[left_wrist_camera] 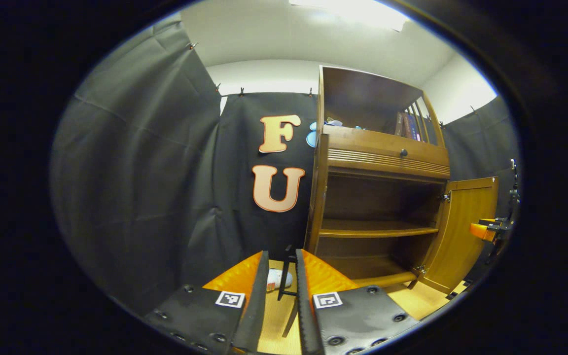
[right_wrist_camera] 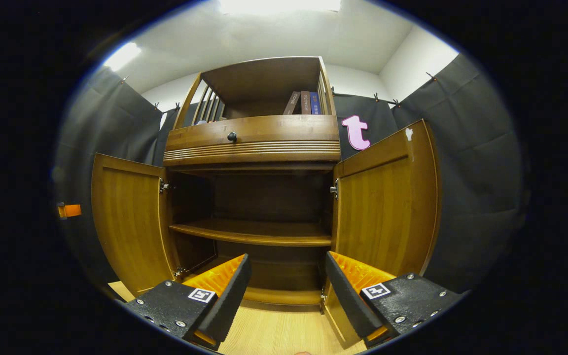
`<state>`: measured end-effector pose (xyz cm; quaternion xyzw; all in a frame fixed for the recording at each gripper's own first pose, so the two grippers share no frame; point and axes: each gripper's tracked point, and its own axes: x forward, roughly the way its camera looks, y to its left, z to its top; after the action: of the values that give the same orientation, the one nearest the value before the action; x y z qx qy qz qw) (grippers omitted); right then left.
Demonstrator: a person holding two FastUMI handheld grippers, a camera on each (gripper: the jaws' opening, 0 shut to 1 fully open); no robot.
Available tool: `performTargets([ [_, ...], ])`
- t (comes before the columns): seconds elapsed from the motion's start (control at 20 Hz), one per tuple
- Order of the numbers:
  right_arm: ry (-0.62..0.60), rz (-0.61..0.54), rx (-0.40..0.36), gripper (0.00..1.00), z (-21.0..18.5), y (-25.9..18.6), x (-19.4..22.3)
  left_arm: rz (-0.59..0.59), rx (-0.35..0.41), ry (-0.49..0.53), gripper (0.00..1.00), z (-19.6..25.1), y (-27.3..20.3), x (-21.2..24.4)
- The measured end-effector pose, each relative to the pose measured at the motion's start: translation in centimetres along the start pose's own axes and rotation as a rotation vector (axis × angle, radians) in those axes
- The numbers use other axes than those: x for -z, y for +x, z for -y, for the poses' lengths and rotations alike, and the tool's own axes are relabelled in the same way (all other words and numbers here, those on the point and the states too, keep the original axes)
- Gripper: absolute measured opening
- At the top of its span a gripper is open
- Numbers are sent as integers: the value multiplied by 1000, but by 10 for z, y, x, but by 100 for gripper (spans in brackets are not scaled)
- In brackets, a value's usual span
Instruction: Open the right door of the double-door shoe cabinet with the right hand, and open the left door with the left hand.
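The wooden shoe cabinet (right_wrist_camera: 252, 140) stands with both doors swung wide and its shelves bare. In the right gripper view the left door (right_wrist_camera: 126, 222) and right door (right_wrist_camera: 387, 207) flank the opening, and my right gripper (right_wrist_camera: 286, 256) hangs open in front of the lower shelf, holding nothing. The left gripper (right_wrist_camera: 69, 210) peeks out past the left door's outer edge. In the left gripper view that door is edge-on (left_wrist_camera: 290, 318), and my left gripper (left_wrist_camera: 281, 254) is narrowly closed around its black handle (left_wrist_camera: 285, 276). The right door (left_wrist_camera: 464, 231) and right gripper (left_wrist_camera: 491, 229) show far right.
A drawer with a dark knob (right_wrist_camera: 232, 136) sits above the opening, with books (right_wrist_camera: 306, 102) on the top shelf. A white object (left_wrist_camera: 280, 279) lies on the wooden floor (right_wrist_camera: 274, 330) beyond the left door. Black cloth walls close in on both sides.
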<state>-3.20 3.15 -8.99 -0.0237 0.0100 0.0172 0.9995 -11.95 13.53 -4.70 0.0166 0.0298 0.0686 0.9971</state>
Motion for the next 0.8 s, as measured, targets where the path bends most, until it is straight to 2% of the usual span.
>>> performTargets([
  [0.05,1,-1,-1,99,3,-1,-2,8,-14,16,30,8,1,-5],
  [0.1,1,-1,-1,99,5,-3,-5,12,-12,27,37,19,0,-10],
  [0.15,-2,0,-2,93,8,-5,-7,22,-6,37,46,33,0,-16],
  [0.25,-10,6,1,93,13,-8,-15,51,-3,46,63,54,4,-31],
  [0.3,-15,11,3,99,15,-9,-19,57,13,32,72,68,7,-35],
  [0.35,-21,14,4,99,18,-10,-24,57,40,16,74,85,10,-37],
  [0.4,-24,15,6,93,20,-11,-28,54,57,4,76,97,13,-39],
  [0.65,-12,27,16,93,34,-17,-45,31,118,13,85,145,33,-36],
  [0.75,-13,35,23,93,39,-18,-48,4,139,-2,98,161,39,-29],
  [0.8,-16,38,28,93,43,-19,-49,-7,147,-7,99,167,42,-26],
])
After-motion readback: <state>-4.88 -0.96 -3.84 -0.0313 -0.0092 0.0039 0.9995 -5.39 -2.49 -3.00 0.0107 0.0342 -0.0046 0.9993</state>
